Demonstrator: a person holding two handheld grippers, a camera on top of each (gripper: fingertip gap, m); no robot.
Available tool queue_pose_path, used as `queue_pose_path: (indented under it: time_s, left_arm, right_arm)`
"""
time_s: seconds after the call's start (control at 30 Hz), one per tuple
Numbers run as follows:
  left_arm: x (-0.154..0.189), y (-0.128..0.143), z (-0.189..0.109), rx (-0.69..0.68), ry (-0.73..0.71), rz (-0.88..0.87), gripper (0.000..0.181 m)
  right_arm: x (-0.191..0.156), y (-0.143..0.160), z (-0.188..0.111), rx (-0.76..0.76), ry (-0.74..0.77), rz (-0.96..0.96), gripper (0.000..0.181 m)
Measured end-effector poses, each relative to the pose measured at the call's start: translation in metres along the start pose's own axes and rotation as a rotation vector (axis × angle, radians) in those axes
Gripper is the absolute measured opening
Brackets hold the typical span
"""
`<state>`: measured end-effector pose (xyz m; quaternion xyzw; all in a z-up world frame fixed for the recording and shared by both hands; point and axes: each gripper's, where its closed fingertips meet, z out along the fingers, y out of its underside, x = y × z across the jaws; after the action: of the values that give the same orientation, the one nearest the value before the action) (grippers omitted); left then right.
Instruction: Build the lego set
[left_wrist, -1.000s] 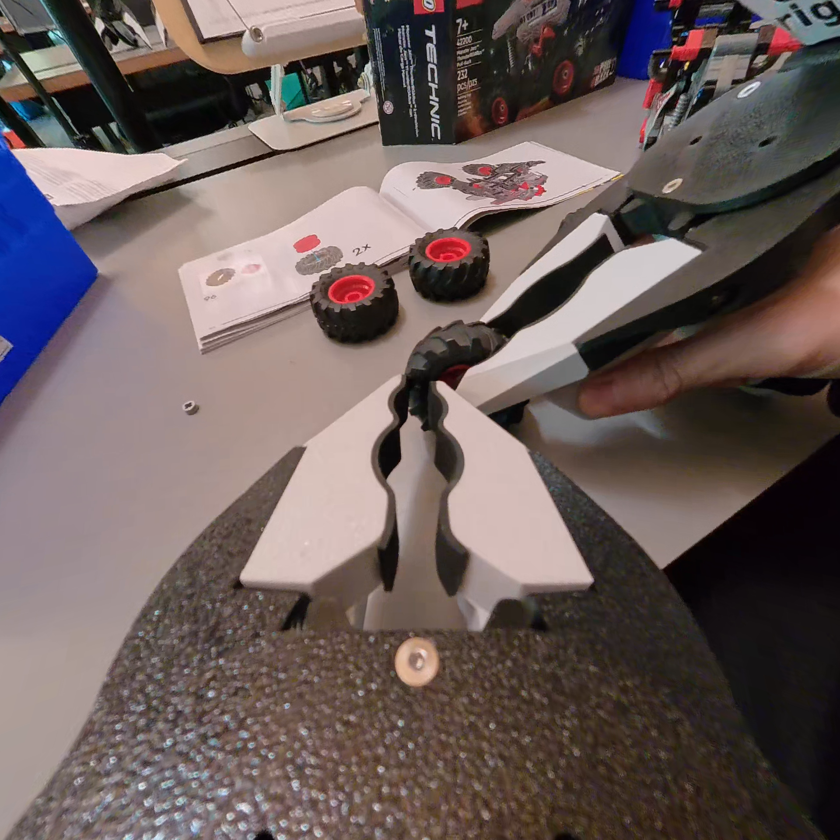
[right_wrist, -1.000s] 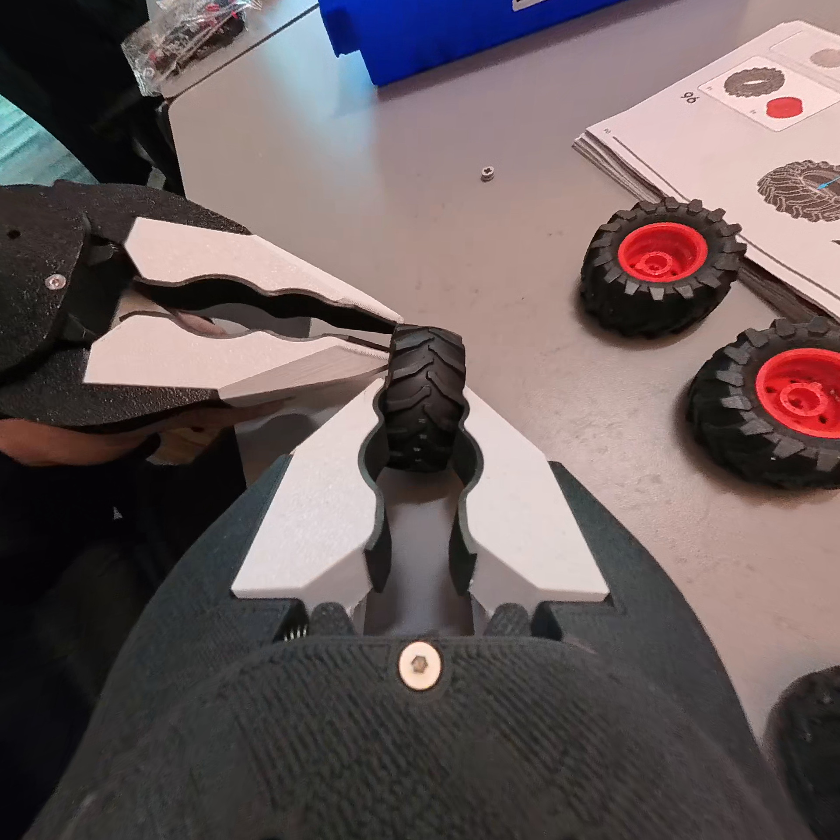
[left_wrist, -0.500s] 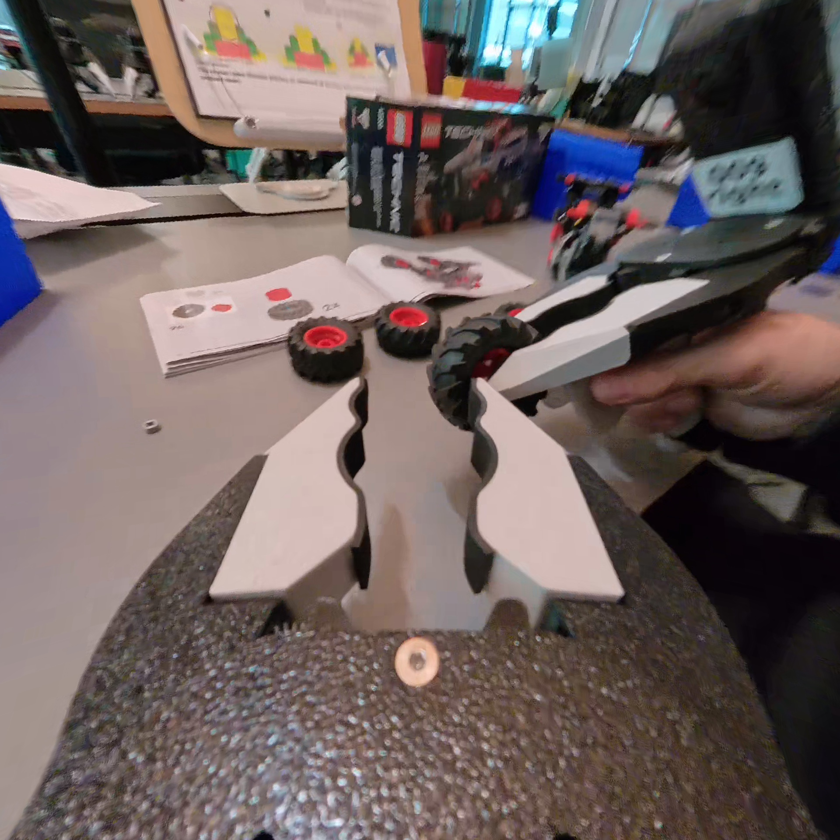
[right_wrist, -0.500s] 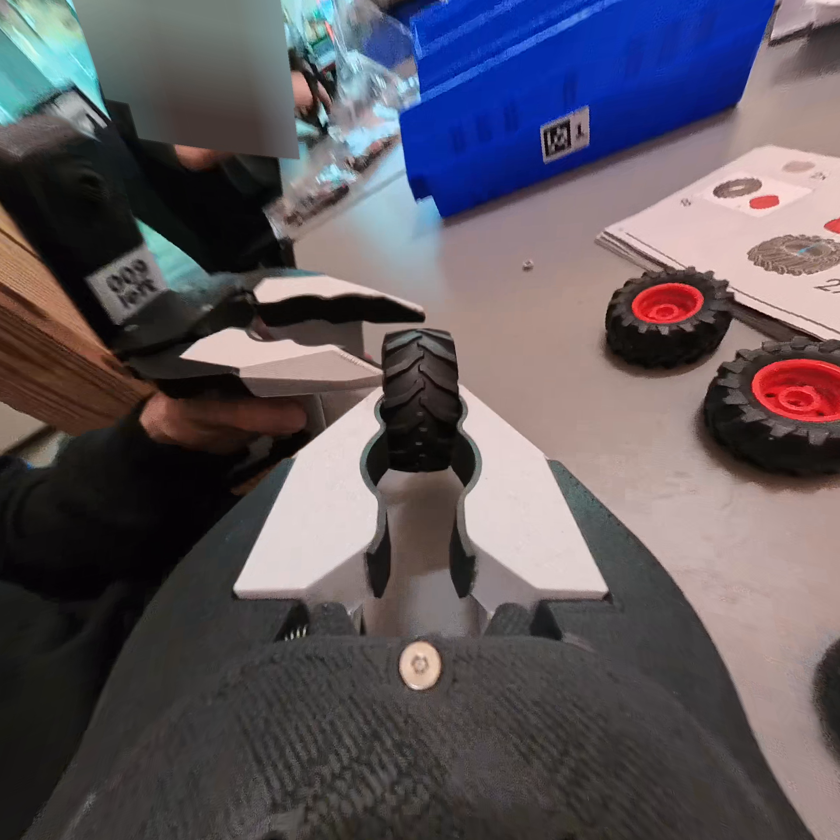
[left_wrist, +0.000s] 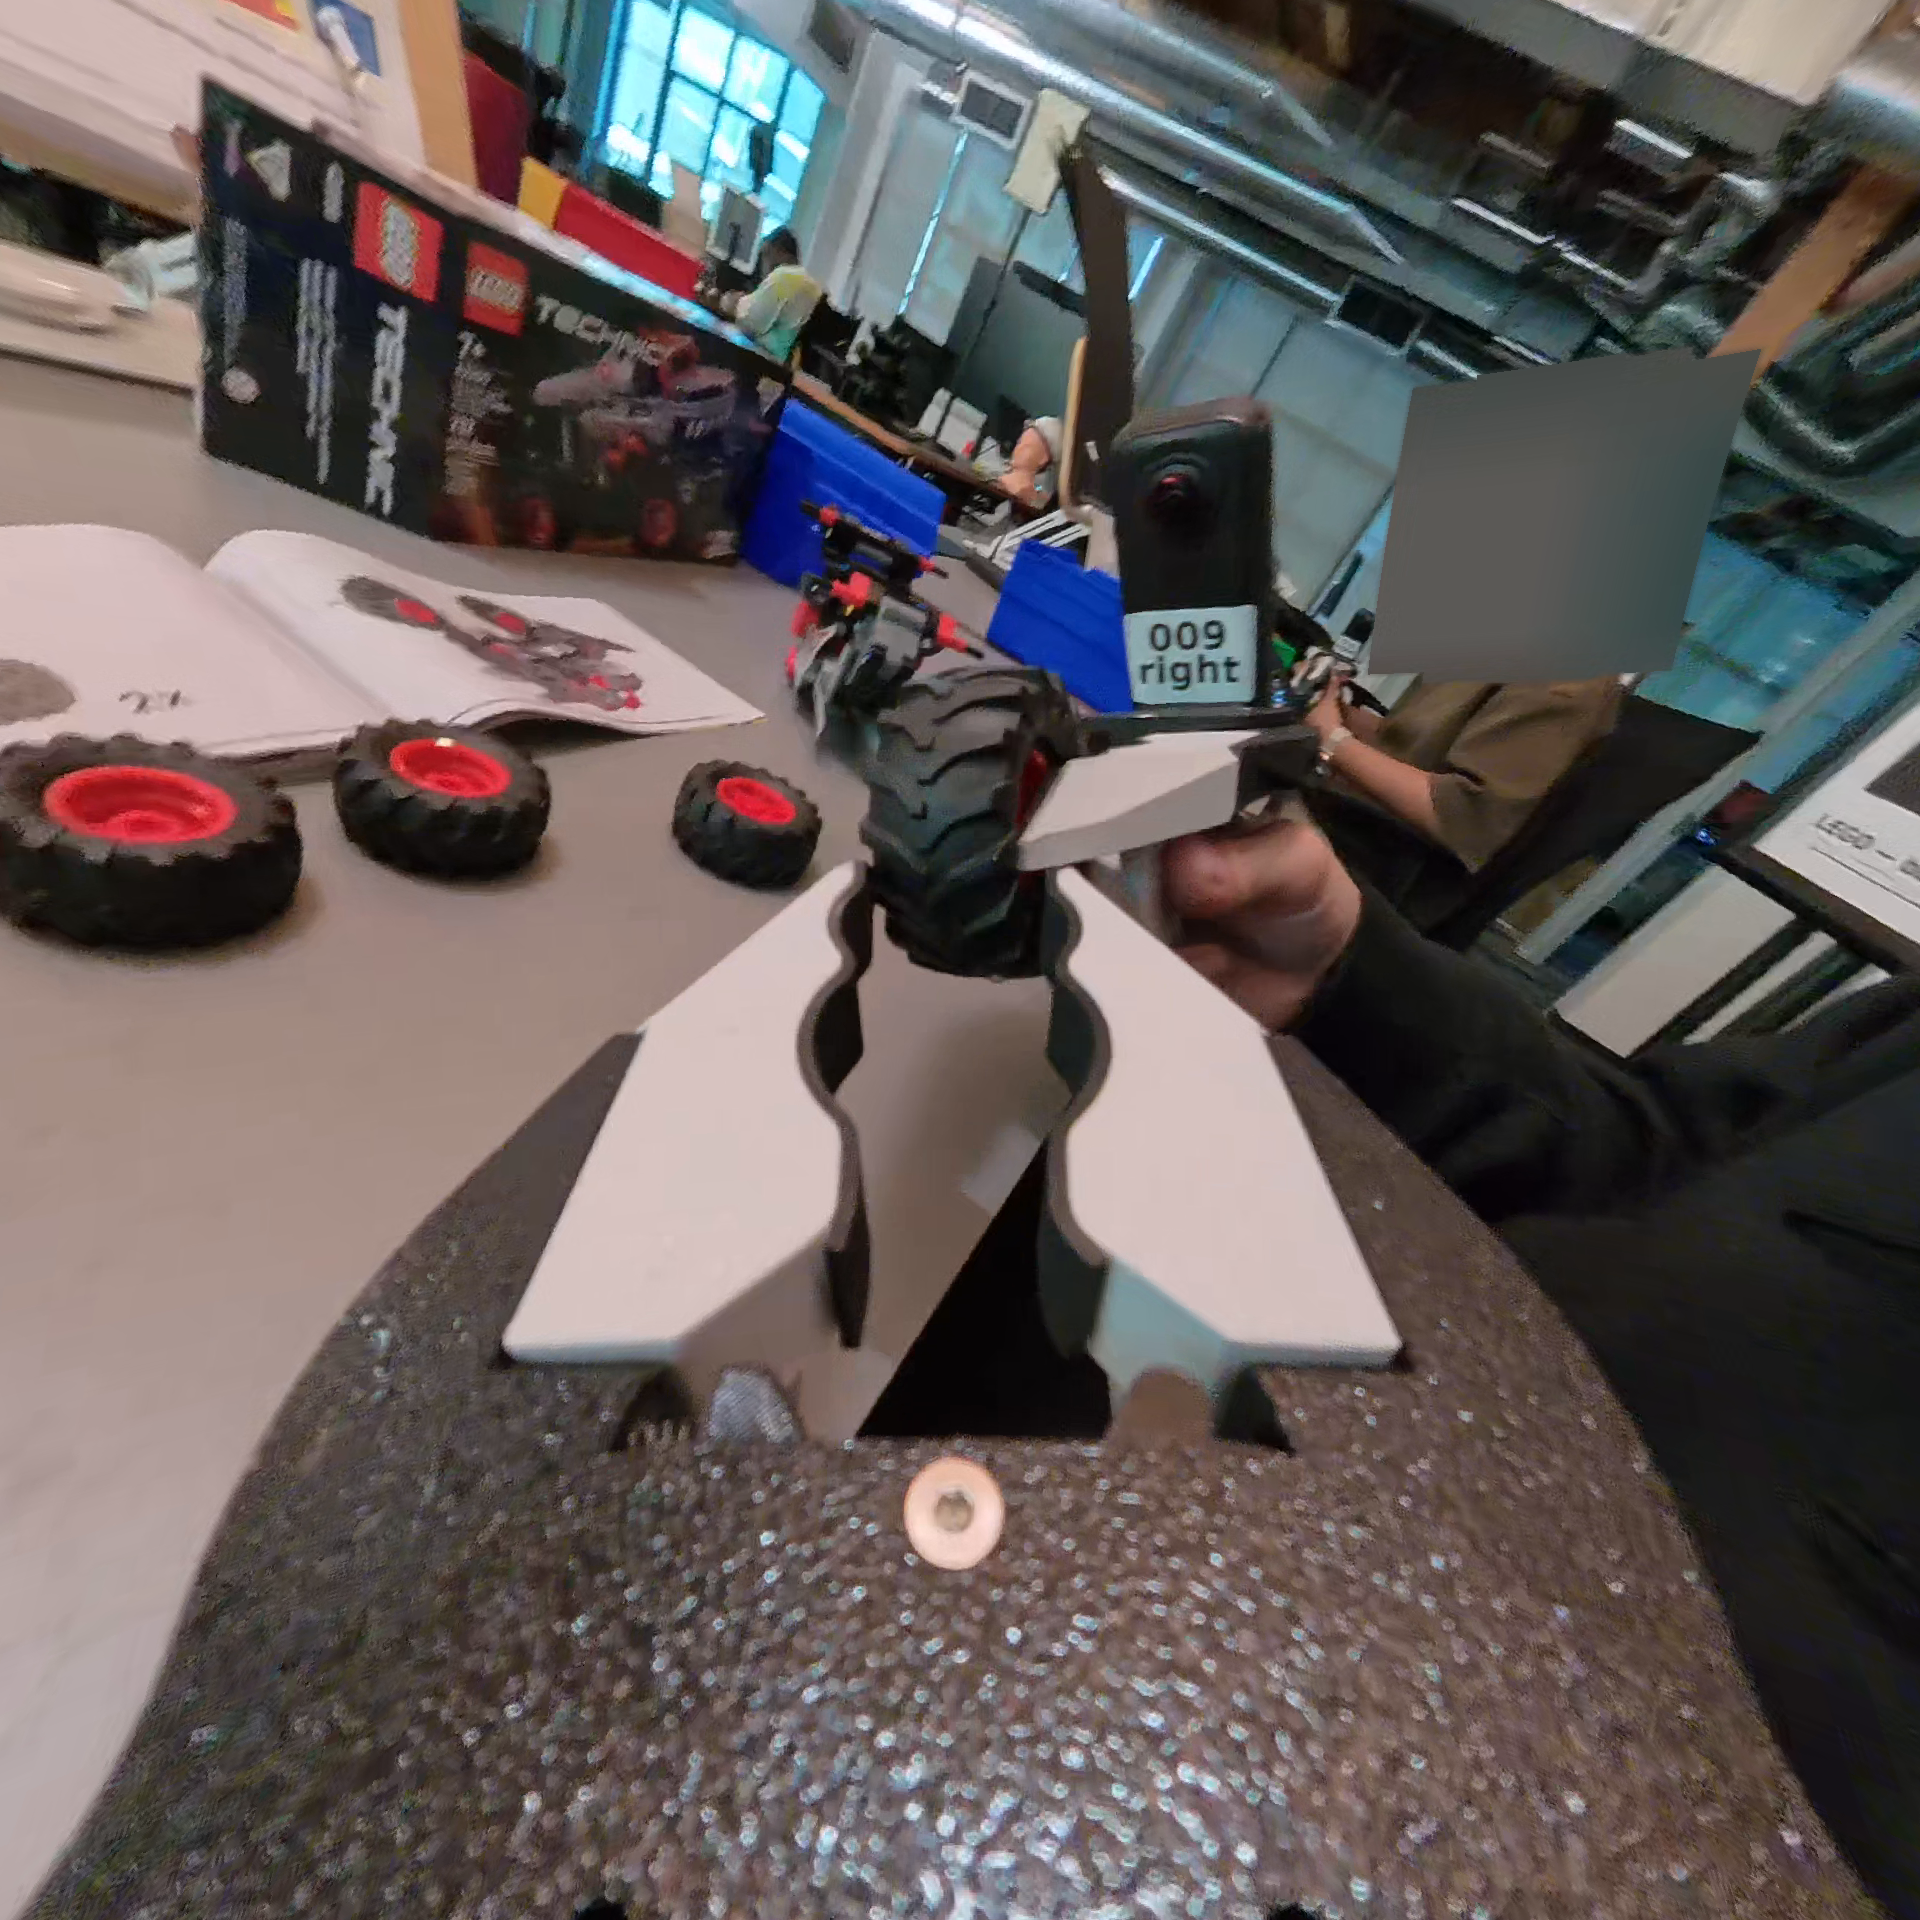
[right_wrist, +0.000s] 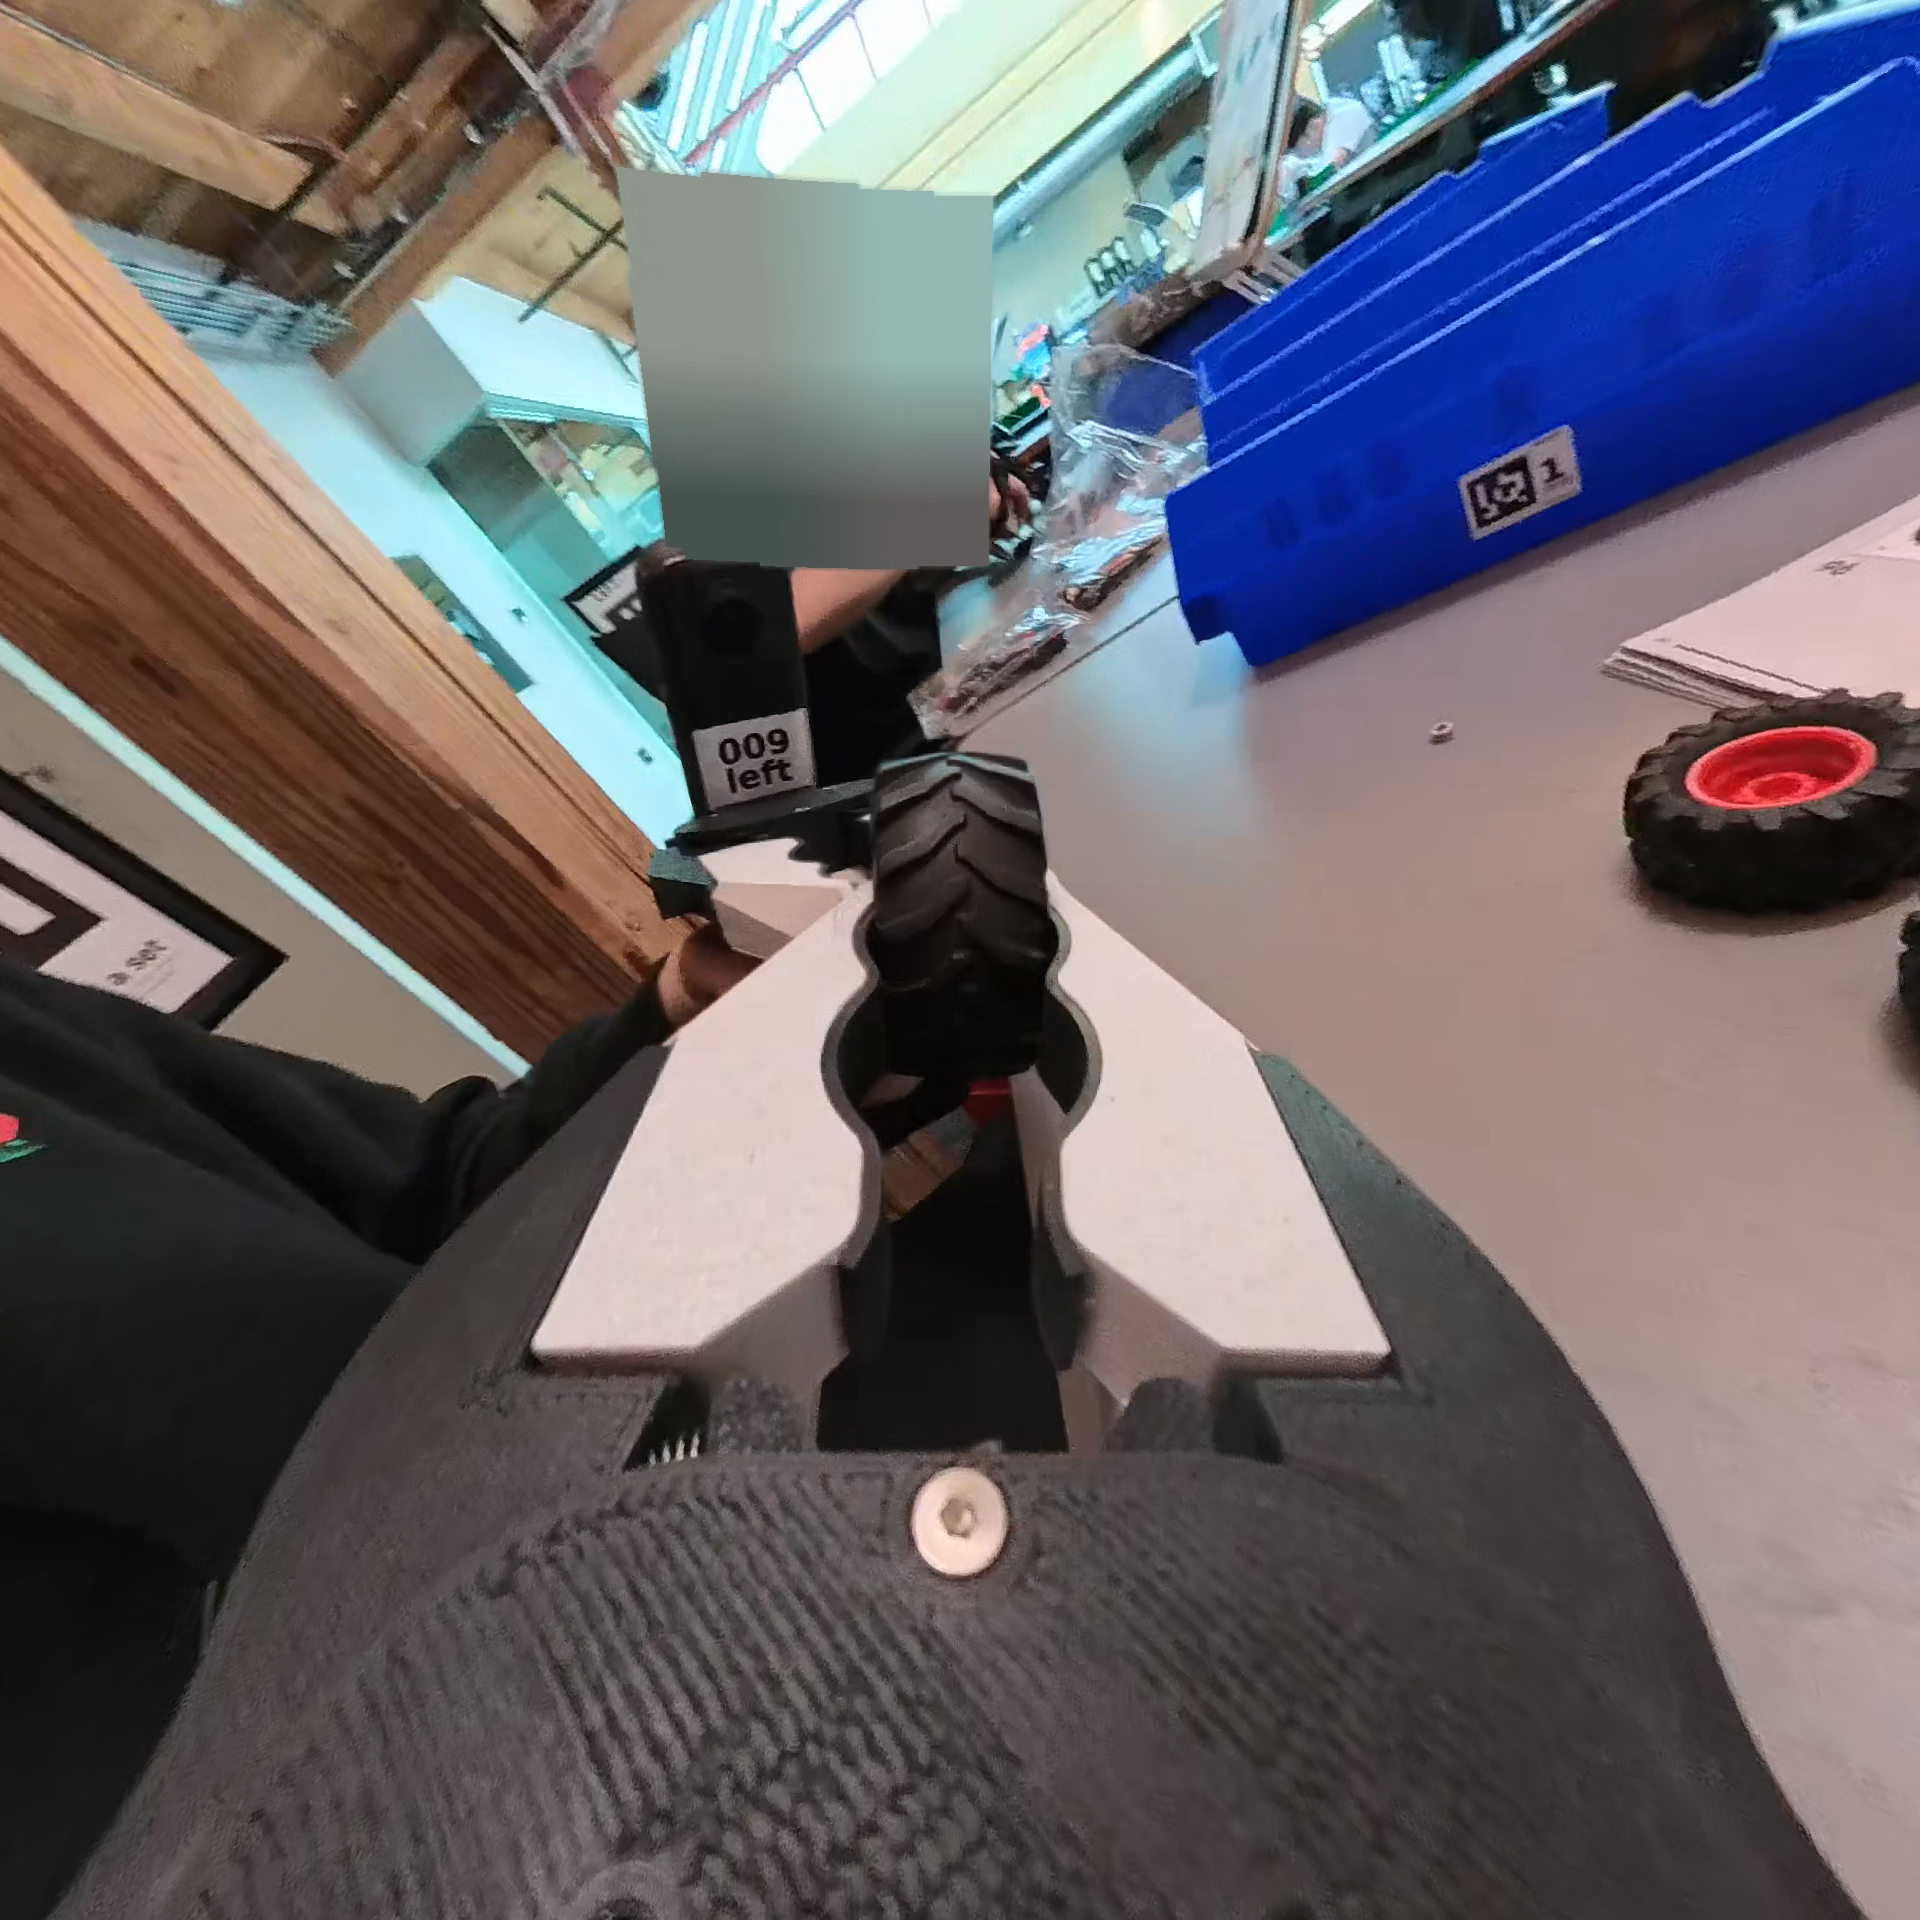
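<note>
My right gripper is shut on a black tyre and holds it upright above the table edge; a bit of red rim shows under it. In the left wrist view the same tyre sits in the right gripper, just at the tips of my left gripper. My left gripper is open and empty, its fingers either side of the tyre's lower edge. The left gripper shows behind the tyre in the right wrist view.
Three finished wheels with red rims lie on the grey table. Behind them are the open manual, the set's box, a part-built model and blue bins. A small loose part lies near the manual. The tips of both grippers are at nearly the same place. The part-built model is about equally far from each gripper, around 30 cm.
My left gripper opened from its pinch on the tyre's edge and stays open. Both grippers rose and tilted up from the table; the right one kept the tyre.
</note>
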<state>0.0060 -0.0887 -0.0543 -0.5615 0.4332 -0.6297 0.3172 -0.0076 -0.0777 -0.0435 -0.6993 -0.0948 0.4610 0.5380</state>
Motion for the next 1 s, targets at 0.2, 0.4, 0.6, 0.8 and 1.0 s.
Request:
queue_pose_path:
  time_s: [0.2, 0.4, 0.6, 0.8, 1.0]
  left_arm:
    - [0.001, -0.001, 0.011, -0.061, -0.041, 0.024, 0.025]
    - [-0.005, 0.001, 0.025, -0.143, -0.17, 0.195, 0.031]
    - [0.004, 0.0, 0.036, -0.149, -0.067, 0.174, 0.024]
    - [0.021, -0.006, 0.048, -0.097, 0.102, 0.086, 0.023]
    - [0.032, -0.016, 0.057, -0.008, 0.264, -0.107, 0.022]
  right_arm:
    - [0.007, -0.01, -0.018, -0.002, 0.049, -0.11, 0.028]
    - [0.017, -0.012, -0.03, -0.016, 0.116, -0.111, 0.027]
    - [0.015, -0.013, -0.045, -0.04, 0.075, -0.089, 0.026]
    - [0.008, -0.018, -0.062, 0.041, -0.075, -0.014, 0.026]
    - [-0.005, -0.029, -0.071, 0.134, -0.197, 0.028, 0.025]
